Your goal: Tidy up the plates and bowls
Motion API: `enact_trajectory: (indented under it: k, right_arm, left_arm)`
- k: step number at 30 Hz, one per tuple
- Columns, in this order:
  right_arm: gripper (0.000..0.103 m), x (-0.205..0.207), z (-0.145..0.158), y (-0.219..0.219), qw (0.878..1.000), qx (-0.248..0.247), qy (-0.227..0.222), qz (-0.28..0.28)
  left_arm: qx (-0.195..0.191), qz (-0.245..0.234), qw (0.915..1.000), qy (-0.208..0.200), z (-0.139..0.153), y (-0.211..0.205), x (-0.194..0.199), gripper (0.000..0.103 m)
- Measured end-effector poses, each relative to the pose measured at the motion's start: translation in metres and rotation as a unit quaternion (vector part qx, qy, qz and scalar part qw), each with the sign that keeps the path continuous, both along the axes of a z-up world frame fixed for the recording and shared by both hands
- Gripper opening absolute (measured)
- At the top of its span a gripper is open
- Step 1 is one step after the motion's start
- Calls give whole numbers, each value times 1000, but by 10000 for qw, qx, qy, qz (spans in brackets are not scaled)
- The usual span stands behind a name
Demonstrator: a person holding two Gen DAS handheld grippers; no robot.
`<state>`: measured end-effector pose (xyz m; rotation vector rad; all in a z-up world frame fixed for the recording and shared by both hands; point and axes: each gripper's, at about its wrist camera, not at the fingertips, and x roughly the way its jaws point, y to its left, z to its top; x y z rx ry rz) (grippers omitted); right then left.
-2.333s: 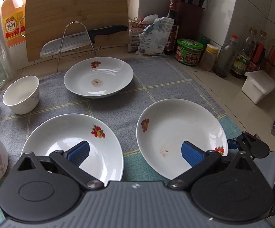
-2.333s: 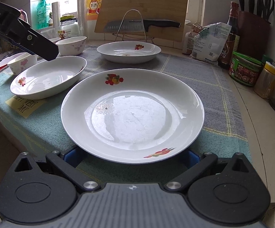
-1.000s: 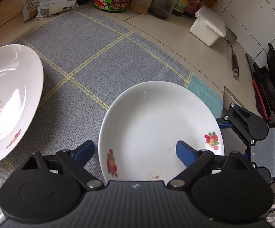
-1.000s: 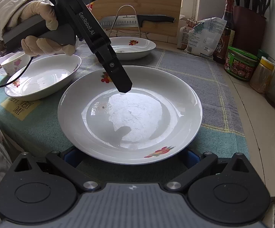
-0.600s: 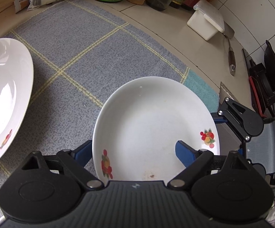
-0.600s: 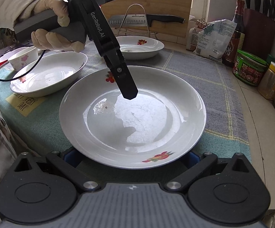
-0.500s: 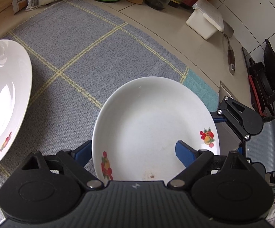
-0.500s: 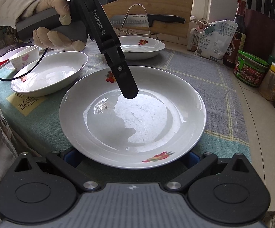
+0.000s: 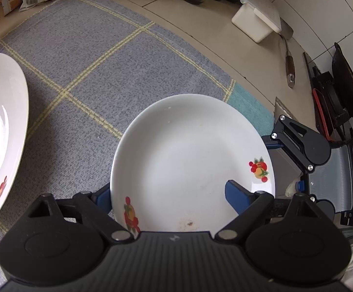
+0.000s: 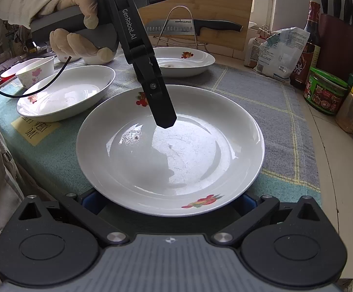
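Note:
A white plate with fruit decals [image 10: 171,150] lies on the grey checked mat near the counter's front edge. My left gripper [image 9: 170,196] straddles the rim of this plate [image 9: 188,150]. One blue pad is inside the dish and the other is outside, partly hidden behind the rim. Its jaws are closing, and the pads stand well apart and do not press the rim. From the right wrist view its black finger [image 10: 161,112] slants down into the plate. My right gripper [image 10: 169,203] is open at the plate's near rim, which hides its fingertips.
A second plate [image 10: 64,95] sits left and a third [image 10: 183,60] further back. A flowered bowl [image 10: 35,73] stands far left. Behind are a knife rack [image 10: 183,31] and a cutting board. Jars and bags line the right wall, near a white box [image 9: 256,19] and a spatula [image 9: 289,63].
My left gripper has swung from the left plates over to the near plate and tipped down. Its left pad has slipped behind the rim and its jaws have narrowed. My right gripper has stayed put.

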<state>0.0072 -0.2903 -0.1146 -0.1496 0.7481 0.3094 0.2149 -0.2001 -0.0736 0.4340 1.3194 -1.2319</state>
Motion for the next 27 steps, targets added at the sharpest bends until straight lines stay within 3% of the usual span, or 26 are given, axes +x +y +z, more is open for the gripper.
enact_trajectory:
  k: [27]
  right_arm:
    - [103,15,15,-2,9992,-237,318,104]
  left_arm:
    - [-123,74,9996,-253,11,-2,0,90]
